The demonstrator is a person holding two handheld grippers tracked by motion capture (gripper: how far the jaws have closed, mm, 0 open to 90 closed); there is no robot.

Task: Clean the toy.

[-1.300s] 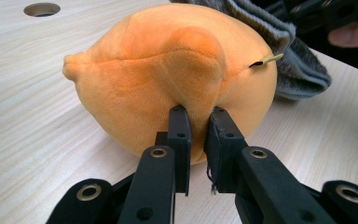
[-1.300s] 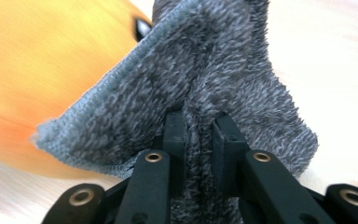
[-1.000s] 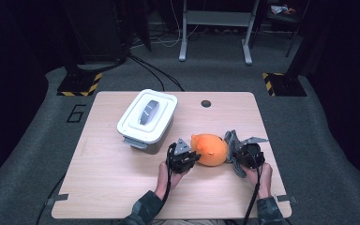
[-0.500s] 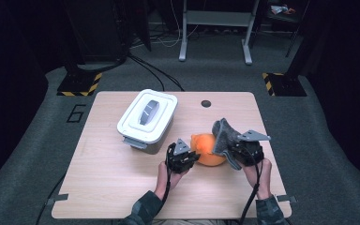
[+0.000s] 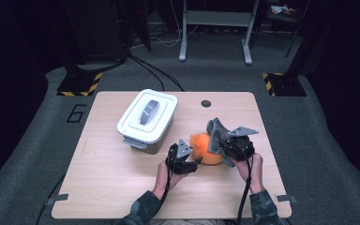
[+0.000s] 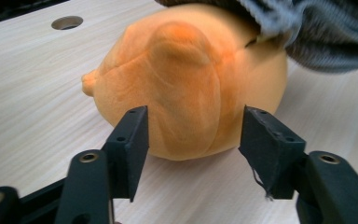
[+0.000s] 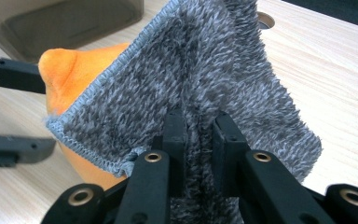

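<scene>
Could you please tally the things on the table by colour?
Orange: 1, the plush
Grey: 1, the cloth, pinched in the right claw
White: 1, the lidded box
Total: 3

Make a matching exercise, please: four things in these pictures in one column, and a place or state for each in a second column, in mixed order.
Things:
1. orange plush toy
2. grey fuzzy cloth
3. white lidded container
4. left gripper

Places or states:
A. pinched between the jaws of the right gripper
B. stands closed on the table, apart from both grippers
C. jaws apart, just opened, one on each side of the toy
D. lies on the table between the two grippers

Pairs: 1-D, 2-A, 3-B, 4-C
</scene>
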